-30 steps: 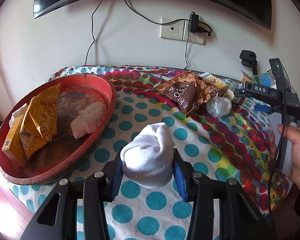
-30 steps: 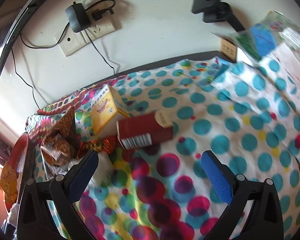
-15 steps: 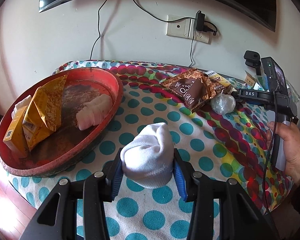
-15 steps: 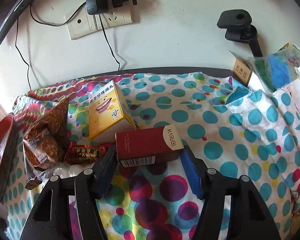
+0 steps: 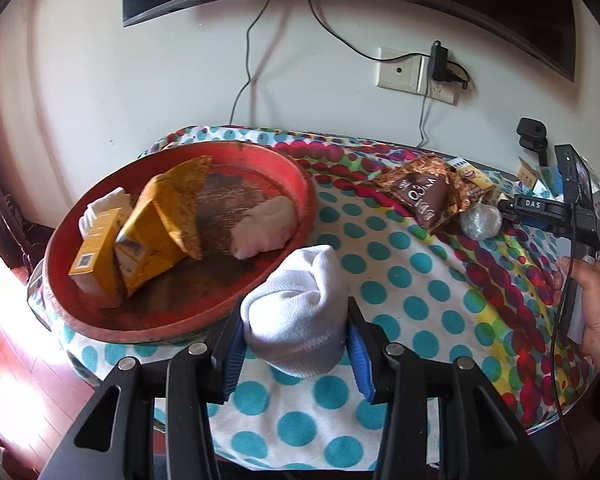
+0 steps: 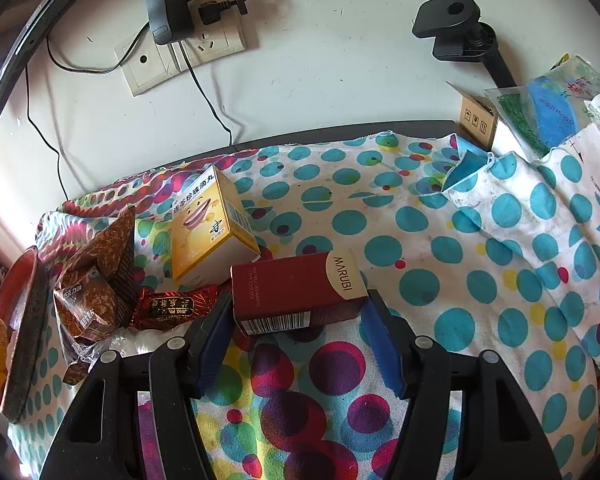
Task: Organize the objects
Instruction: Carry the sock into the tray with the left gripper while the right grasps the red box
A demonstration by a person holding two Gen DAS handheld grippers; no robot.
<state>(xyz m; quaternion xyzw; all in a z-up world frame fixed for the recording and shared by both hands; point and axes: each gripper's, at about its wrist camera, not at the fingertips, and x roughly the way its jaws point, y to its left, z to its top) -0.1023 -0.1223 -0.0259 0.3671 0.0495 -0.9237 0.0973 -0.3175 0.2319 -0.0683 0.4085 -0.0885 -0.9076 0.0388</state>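
Carried nearer red tray [image 5: 300,184]: rolled sock [image 5: 300,312], soft, light, squeezed mid-roll in left tongs [image 5: 296,344]. Right tongs [image 6: 300,344] narrowed onto stiff red box [image 6: 296,292], ends gripped.

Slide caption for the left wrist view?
Left hand-held gripper holds rolled white sock beside red tray.

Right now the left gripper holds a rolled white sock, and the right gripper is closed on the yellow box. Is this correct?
Not entirely. The left gripper does hold the rolled white sock, but the right gripper is closed on the dark red box, not the yellow box behind it. The right wrist view shows this.
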